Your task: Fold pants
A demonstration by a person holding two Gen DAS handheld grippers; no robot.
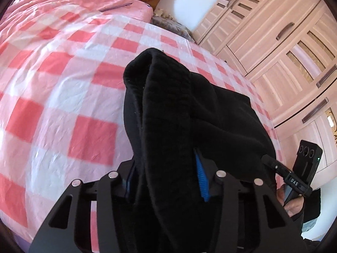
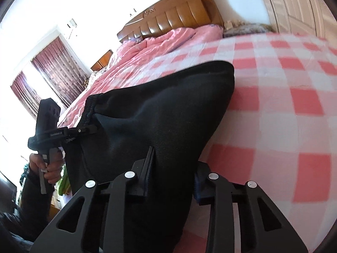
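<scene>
- The pants [image 1: 179, 109] hang above the bed [image 1: 63, 97], pinched between the fingers of the left tool [image 1: 166, 181] and of the right tool [image 2: 171, 181].
- A quilt [image 2: 160, 44] lies on the far part of the bed, in front of the headboard [image 2: 174, 14].
- The wardrobe [image 1: 280, 42] stands to the right of the bed.
- A window [image 2: 42, 80] is to the left of the bed.
</scene>
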